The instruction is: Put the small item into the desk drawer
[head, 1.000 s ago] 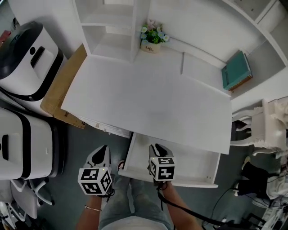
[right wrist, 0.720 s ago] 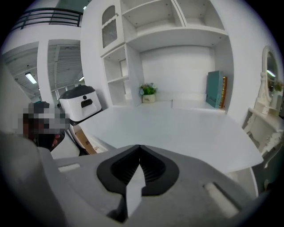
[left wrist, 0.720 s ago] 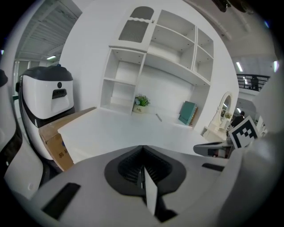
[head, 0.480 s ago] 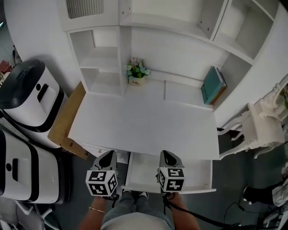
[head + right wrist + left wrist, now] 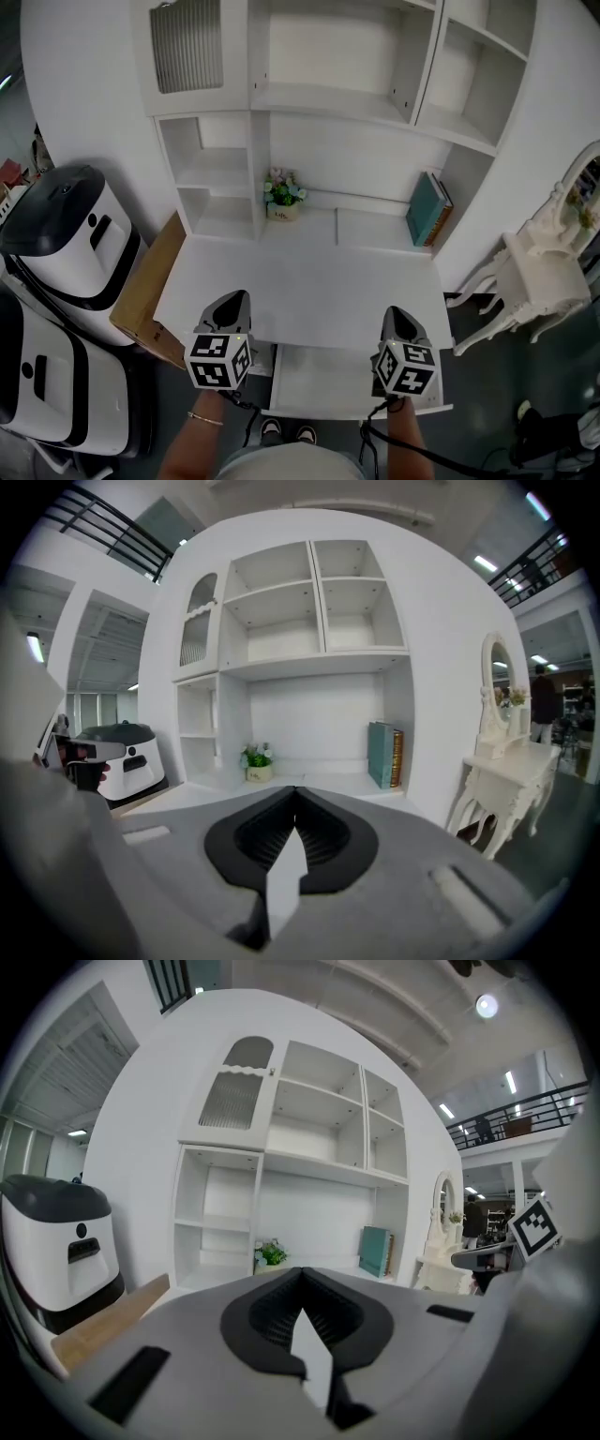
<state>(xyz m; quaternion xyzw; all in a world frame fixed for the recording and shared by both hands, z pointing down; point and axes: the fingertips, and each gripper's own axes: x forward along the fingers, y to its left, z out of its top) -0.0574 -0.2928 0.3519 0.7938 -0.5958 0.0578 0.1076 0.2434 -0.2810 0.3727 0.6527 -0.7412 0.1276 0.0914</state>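
A white desk [image 5: 309, 281] with shelves above it fills the middle of the head view. Its drawer [image 5: 319, 382] stands pulled out under the front edge, and I see nothing inside the part that shows. A small pot of flowers [image 5: 283, 199] sits at the back of the desktop, also in the left gripper view as a flower pot [image 5: 272, 1253] and in the right gripper view as a flower pot [image 5: 255, 761]. My left gripper [image 5: 234, 300] hovers shut over the desk's front left. My right gripper [image 5: 397, 314] hovers shut over the front right. Neither holds anything.
A teal book [image 5: 427, 208] leans in the right shelf bay. Two white and black machines [image 5: 66, 234] stand left of the desk, with a brown board [image 5: 150, 281] leaning between them and the desk. A white ornate side table [image 5: 544, 272] stands at the right.
The head view has tilted up, so the upper shelves now show. The right gripper has moved from over the drawer to the right, and both grippers sit higher over the desk's front.
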